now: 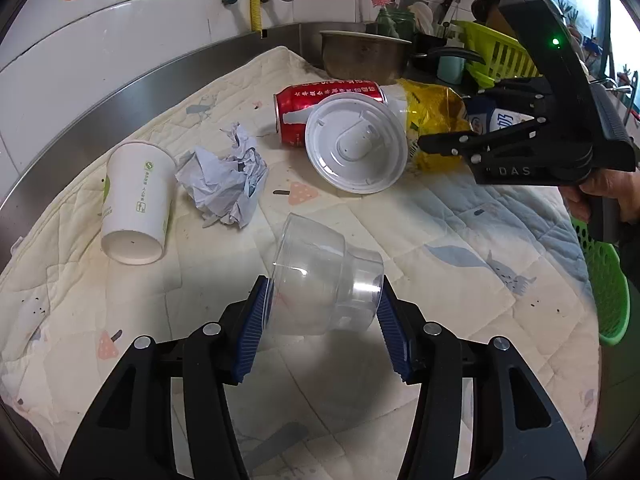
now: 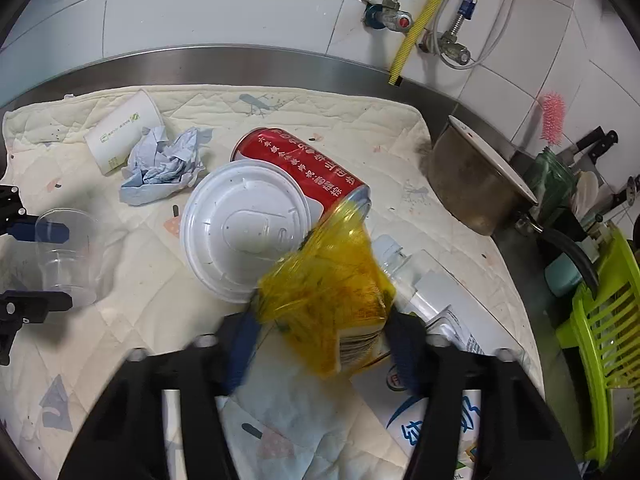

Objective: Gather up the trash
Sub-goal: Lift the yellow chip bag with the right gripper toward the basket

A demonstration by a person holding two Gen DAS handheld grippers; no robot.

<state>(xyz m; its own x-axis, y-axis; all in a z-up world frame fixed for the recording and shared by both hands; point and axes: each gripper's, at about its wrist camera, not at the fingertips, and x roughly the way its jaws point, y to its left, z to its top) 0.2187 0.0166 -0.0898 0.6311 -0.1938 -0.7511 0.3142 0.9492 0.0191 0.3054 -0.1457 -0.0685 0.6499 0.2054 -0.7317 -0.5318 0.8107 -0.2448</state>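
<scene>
Between the blue pads of your left gripper (image 1: 322, 320) lies the clear plastic cup (image 1: 324, 276) on its side, and both pads touch its walls. Your right gripper (image 2: 320, 344) closes on the crumpled yellow plastic wrapper (image 2: 328, 284). Just beside it the white round plastic lid (image 2: 244, 236) leans on the red drink can (image 2: 304, 164), all on the cream quilted cloth (image 2: 140, 320).

clear plastic cup (image 1: 326, 280) on its side, clamped in left gripper (image 1: 324, 328)
</scene>
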